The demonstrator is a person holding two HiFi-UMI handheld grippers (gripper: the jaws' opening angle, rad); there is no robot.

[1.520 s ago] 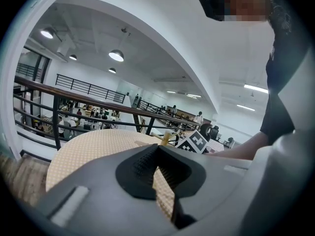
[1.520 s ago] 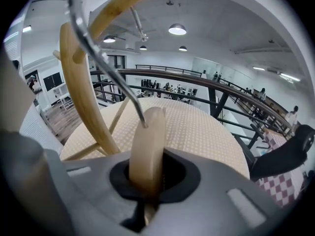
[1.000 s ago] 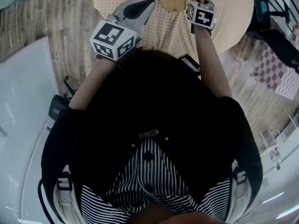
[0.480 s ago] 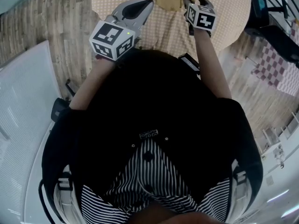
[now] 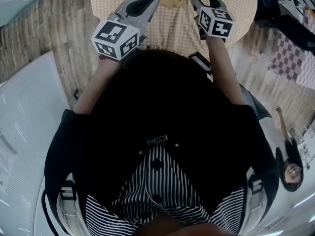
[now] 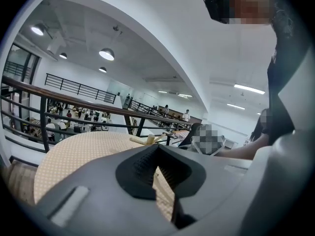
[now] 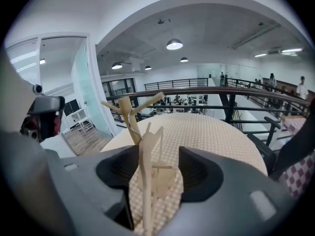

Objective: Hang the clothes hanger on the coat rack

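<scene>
So the right hand-held gripper (image 7: 153, 167) has just been opening its jaws, and they now stand wide. The pale wooden clothes hanger with a wire hook (image 7: 146, 173) shows edge-on between them, but neither pad looks to be pressing on it. My read is that it's a release: the hook seems to be looped over a branch of the little branchy wooden coat rack (image 7: 126, 106), so the rack carries the weight and the jaws just need to clear the wood.

The rack stands on the round worktop with the tan dotted cloth (image 7: 216, 136), right in front of the person. In the head view both tools reach out over it.

The left hand-held gripper (image 6: 157, 149) has its jaws closed together with nothing in them. It's parked off to the side, near the rack but not touching it, I guess to stay out of the way.

I'd call the job basically done. The only risk is snagging the hanger while backing the right one out.
</scene>
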